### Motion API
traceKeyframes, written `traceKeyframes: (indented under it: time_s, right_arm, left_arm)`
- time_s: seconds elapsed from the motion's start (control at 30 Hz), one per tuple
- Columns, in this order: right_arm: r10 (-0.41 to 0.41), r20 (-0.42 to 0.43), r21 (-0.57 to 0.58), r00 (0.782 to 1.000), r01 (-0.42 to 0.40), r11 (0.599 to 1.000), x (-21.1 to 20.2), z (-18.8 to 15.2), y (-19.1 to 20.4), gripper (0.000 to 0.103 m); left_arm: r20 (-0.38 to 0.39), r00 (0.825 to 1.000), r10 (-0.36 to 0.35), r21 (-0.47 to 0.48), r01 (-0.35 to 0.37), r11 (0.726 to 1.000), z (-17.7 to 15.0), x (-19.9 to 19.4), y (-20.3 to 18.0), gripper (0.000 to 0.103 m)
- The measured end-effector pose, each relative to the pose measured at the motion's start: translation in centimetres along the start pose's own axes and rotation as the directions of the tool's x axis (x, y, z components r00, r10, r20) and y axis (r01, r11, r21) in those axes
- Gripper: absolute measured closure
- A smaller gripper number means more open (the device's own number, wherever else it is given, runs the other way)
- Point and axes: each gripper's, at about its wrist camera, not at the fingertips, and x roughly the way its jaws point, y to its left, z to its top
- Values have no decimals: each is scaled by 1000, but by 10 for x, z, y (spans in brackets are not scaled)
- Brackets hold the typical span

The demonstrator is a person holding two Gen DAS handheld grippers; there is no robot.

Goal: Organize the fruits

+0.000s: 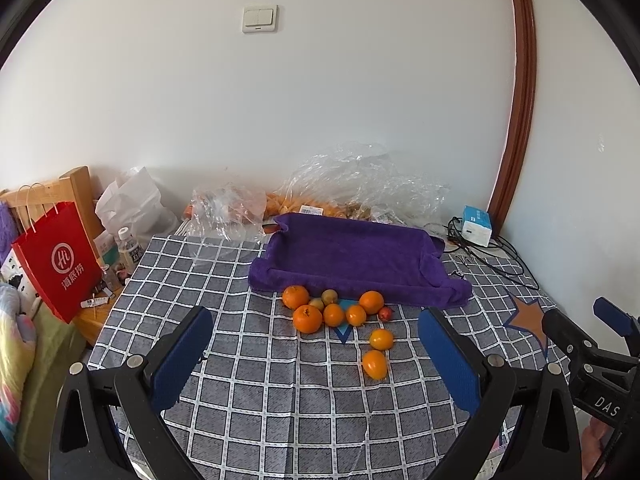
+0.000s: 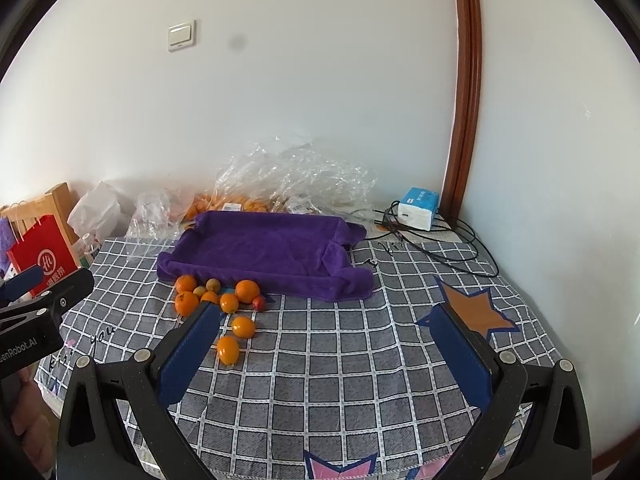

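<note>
Both claws hang above the near edge of the worktop [image 1: 256, 392], each spread wide with nothing between its blue pads. The left claw [image 1: 316, 356] faces the fruits [image 1: 334, 314], a loose huddle of oranges with a few small green and red ones, lying on the checked cloth just in front of the purple tray [image 1: 352, 256]. Two oranges [image 1: 378, 352] sit apart, nearer than the rest. The right claw [image 2: 326, 350] is right of the pile, well apart from it. Far behind the tray lie crumpled bags [image 1: 360, 184]; a red bag [image 1: 60, 258] stands far left.
</note>
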Motion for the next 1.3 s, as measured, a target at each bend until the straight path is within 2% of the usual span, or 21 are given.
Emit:
traceKeyframes:
  time_s: [0.33, 0.4, 0.5, 0.6, 0.67, 0.73, 0.9, 1.03, 1.13, 1.2, 1.3]
  right_arm:
    - [22, -19, -32, 1000, -23, 999, 30, -10, 20, 0]
    - [14, -49, -24, 999, -15, 1000, 41, -12, 23, 0]
    - [53, -94, -20, 994, -55, 998, 59, -18, 30, 0]
    - [40, -127, -49, 991, -47, 998, 77, -24, 41, 3]
    - [49, -153, -65, 987, -60, 996, 88, -29, 48, 3]
    - [68, -181, -63, 981, -80, 995, 100, -34, 53, 6]
    - [122, -215, -67, 969, -139, 988, 125, -49, 66, 17]
    - [213, -220, -42, 952, -227, 973, 138, -62, 76, 23]
    - [243, -244, -29, 939, -257, 966, 153, -69, 85, 32]
    - [259, -261, -14, 930, -272, 962, 165, -74, 89, 42]
    - [274, -296, 6, 915, -285, 958, 182, -82, 93, 49]
  left_arm:
    - [-43, 999, 18, -43, -20, 999, -13, 29, 24, 0]
    - [-62, 998, 22, -58, -25, 998, -18, 38, 31, 0]
    - [-78, 996, 32, -73, -38, 997, -26, 51, 44, 0]
    - [-112, 993, 47, -73, -55, 996, -34, 67, 57, 0]
    - [-130, 990, 59, -75, -69, 995, -39, 75, 65, 3]
    - [-148, 988, 41, -93, -55, 994, -43, 83, 73, 6]
    - [-189, 981, 41, -82, -57, 995, -52, 104, 85, 8]
    - [-238, 971, 34, -90, -56, 994, -60, 122, 98, 9]
    - [-258, 965, 44, -107, -74, 991, -63, 133, 108, 20]
    - [-268, 962, 46, -112, -79, 991, -66, 137, 112, 21]
    - [-253, 967, 37, -109, -67, 992, -67, 140, 111, 21]
